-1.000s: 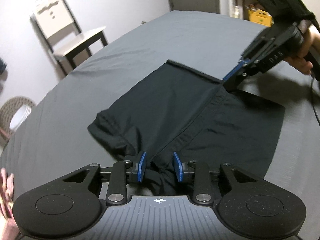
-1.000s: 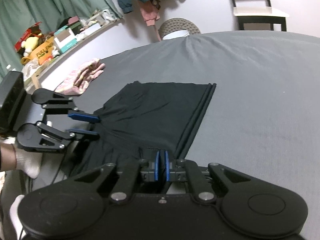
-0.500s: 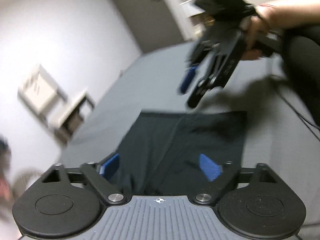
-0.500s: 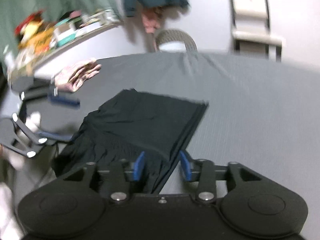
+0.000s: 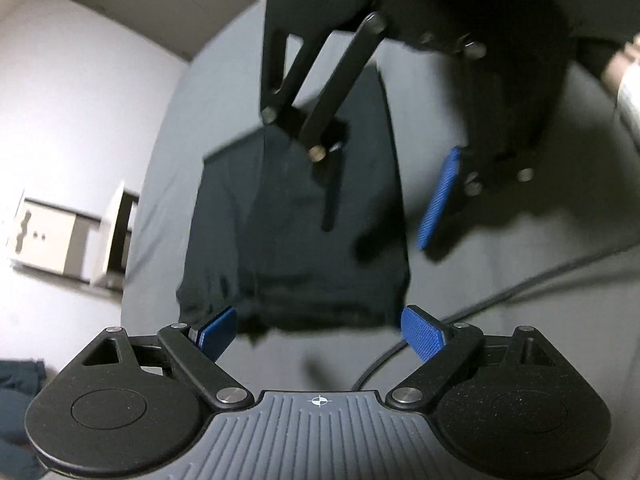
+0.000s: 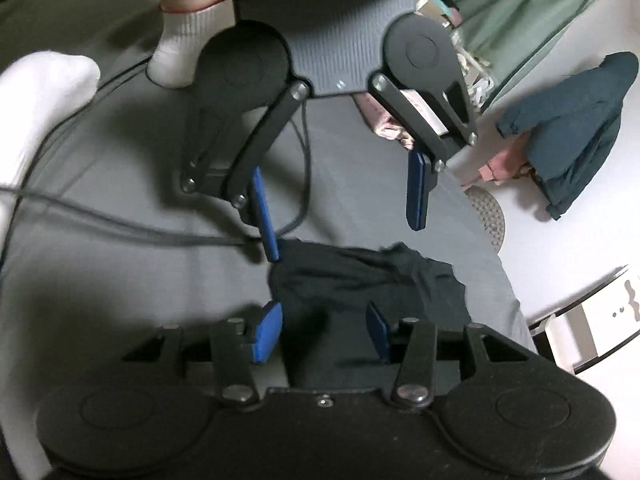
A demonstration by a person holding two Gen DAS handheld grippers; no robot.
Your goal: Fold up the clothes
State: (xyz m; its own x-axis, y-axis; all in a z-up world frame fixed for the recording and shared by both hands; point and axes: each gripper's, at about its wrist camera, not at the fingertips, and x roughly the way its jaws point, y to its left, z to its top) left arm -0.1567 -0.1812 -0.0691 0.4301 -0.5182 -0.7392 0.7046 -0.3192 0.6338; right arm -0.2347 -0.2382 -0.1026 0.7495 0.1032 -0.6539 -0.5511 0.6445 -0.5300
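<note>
Both grippers are hanging over the bed, facing each other from opposite ends of the garment.

Left gripper (image 5: 320, 332): jaws are standing wide apart, blue pads splayed outward, nothing between them. It is sitting just above the near edge of the black garment (image 5: 304, 232), without gripping it.

Right gripper (image 6: 324, 332): jaws are also standing open, somewhat narrower than the left's, nothing clamped. Dark cloth is showing in the gap below the pads, but the pads are not closing on it. In the left wrist view this gripper is filling the top of the frame, one blue pad (image 5: 438, 200) hanging just off the garment's right edge, the rest of the tool blurred and dark.

The black garment is lying folded on the grey sheet (image 5: 500, 280), a rough rectangle, one end neat, the end nearer the left gripper bunched and rumpled (image 6: 360, 276).

A black cable (image 6: 120, 228) is trailing across the sheet beside the garment. The person's foot in a white sock (image 6: 180, 48) is resting on the bed behind the left gripper.

Off the bed: a dark teal jacket (image 6: 572, 132) is hanging on the wall, and a white chair (image 5: 52, 240) is standing by it.
</note>
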